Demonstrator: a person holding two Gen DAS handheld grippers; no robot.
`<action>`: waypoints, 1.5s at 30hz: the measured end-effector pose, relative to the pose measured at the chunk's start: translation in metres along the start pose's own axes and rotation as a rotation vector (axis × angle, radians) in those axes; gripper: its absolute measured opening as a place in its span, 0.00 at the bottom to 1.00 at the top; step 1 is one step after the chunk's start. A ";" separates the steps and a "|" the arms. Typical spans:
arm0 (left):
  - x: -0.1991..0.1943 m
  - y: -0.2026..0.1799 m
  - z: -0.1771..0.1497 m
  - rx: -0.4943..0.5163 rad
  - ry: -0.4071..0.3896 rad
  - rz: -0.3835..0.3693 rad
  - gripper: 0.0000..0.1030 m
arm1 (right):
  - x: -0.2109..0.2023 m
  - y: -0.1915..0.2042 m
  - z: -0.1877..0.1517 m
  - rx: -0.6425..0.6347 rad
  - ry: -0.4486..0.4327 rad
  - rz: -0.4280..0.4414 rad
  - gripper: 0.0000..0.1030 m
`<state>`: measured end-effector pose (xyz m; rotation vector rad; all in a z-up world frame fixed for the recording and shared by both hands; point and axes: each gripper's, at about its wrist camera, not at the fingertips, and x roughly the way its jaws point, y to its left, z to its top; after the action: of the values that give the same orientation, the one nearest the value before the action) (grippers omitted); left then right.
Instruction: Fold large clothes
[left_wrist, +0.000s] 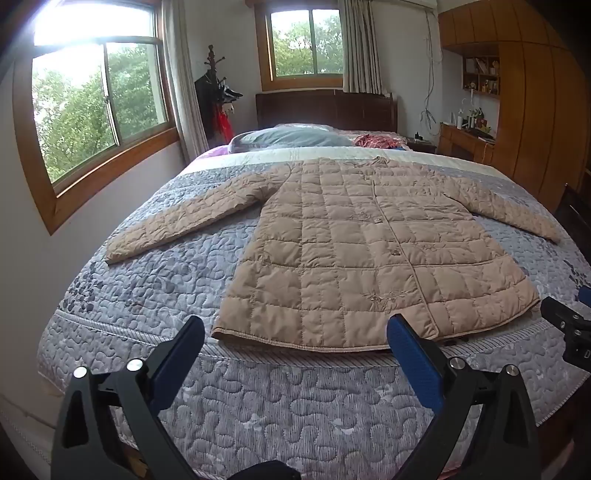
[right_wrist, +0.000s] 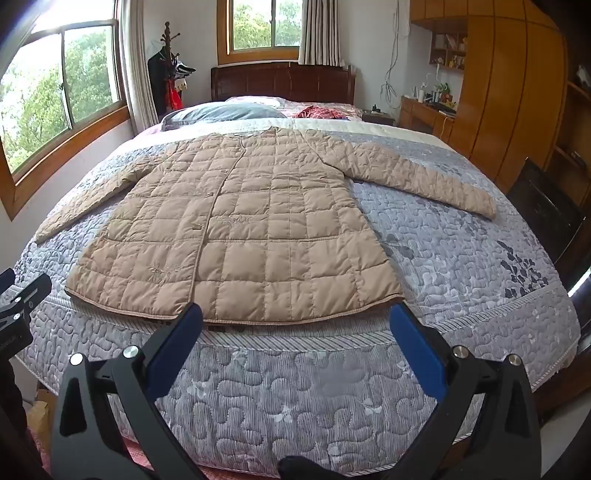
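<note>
Coat: a tan quilted coat (left_wrist: 354, 251) lies flat and face up across the middle of the frame, front closed, hem toward the lower edge, collar toward the headboard (left_wrist: 327, 109).
Sleeves: both spread outward, one reaching toward the left of the frame, the other toward the right edge.
Bed: a grey patterned quilt (left_wrist: 155, 280) covers it; the coat rests on this quilt.
Pillow: a grey pillow (left_wrist: 291, 138) sits beyond the collar, upper centre.
Left claw (left_wrist: 295, 339): jaws wide apart, nothing between them, hovering at the lower edge just short of the hem.
Right claw (right_wrist: 297, 325): jaws wide apart and empty, at the lower centre of its view, near the hem's right part.
</note>
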<state>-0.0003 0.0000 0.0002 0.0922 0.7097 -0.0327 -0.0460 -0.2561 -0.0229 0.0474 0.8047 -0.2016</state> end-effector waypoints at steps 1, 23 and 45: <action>0.000 0.000 0.000 0.001 0.001 0.001 0.96 | -0.001 0.000 0.000 -0.001 -0.003 -0.001 0.97; 0.000 0.000 0.000 0.002 0.002 0.003 0.96 | 0.001 0.002 0.003 -0.002 -0.004 0.005 0.97; 0.003 -0.002 -0.001 0.004 0.005 0.003 0.96 | 0.006 0.002 0.002 0.003 0.005 0.006 0.97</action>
<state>0.0012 -0.0017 -0.0021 0.0970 0.7149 -0.0310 -0.0403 -0.2550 -0.0259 0.0529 0.8090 -0.1966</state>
